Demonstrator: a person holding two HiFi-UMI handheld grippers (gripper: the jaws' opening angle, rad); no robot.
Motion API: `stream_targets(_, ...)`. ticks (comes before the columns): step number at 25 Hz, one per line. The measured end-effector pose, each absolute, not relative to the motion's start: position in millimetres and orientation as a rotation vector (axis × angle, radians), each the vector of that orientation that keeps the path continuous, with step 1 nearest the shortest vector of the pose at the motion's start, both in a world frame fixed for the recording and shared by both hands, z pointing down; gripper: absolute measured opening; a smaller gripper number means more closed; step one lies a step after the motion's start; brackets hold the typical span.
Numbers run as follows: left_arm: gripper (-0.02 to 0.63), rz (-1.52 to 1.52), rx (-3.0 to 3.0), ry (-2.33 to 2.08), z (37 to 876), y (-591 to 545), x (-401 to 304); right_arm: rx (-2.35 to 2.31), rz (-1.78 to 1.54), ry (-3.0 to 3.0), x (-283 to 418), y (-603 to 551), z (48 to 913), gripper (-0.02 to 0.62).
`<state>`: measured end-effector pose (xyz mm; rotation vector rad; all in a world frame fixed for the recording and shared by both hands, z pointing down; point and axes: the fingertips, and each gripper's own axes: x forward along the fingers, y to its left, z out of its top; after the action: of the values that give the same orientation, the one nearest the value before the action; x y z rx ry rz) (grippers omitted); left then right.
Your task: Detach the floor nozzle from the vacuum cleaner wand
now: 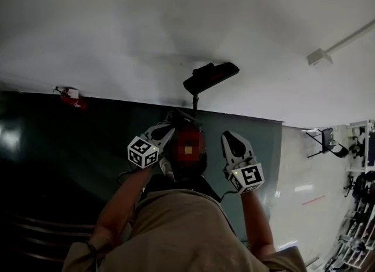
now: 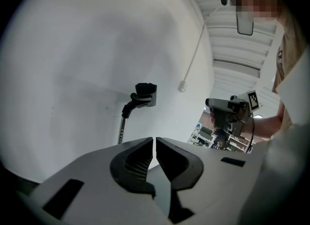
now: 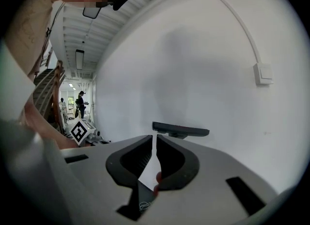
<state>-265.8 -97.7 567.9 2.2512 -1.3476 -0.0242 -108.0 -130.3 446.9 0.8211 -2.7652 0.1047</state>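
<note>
Nozzle (image 2: pixel 145 94) on wand (image 2: pixel 122 131), ahead of and apart from my left tongs (image 2: pixel 154 140) and right tongs (image 3: pixel 154 139); both closed, empty.

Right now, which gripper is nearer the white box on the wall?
Right. The right gripper is below and left of the white box; the left gripper sits farther left, beyond the vacuum wand.

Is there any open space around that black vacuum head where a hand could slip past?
Yes: the bare white wall lies open to the left and right of the floor nozzle. It is crowded lower down, where the left gripper and right gripper bracket the wand's lower end, and by the shelves at far right.
</note>
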Motion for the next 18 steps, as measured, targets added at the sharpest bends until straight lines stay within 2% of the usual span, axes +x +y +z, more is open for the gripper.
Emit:
stream_targets(6, 0.012, -0.029, 2.266, -1.388, 572.4, -125.4, -280.9, 0.842, 0.076, -2.729, -117.3, -135.7, 440.6, 0.018)
stream_targets(13, 0.103, 0.016, 2.239, -1.520, 591.8, -182.2, -298.9, 0.804, 0.081, -2.721, -123.4, -148.8, 447.8, 0.018)
stream_targets(18, 0.157, -0.063, 2.178, -1.549, 592.1, -220.6, -300.5, 0.733, 0.090, -2.748, -124.4, -164.7, 452.7, 0.018)
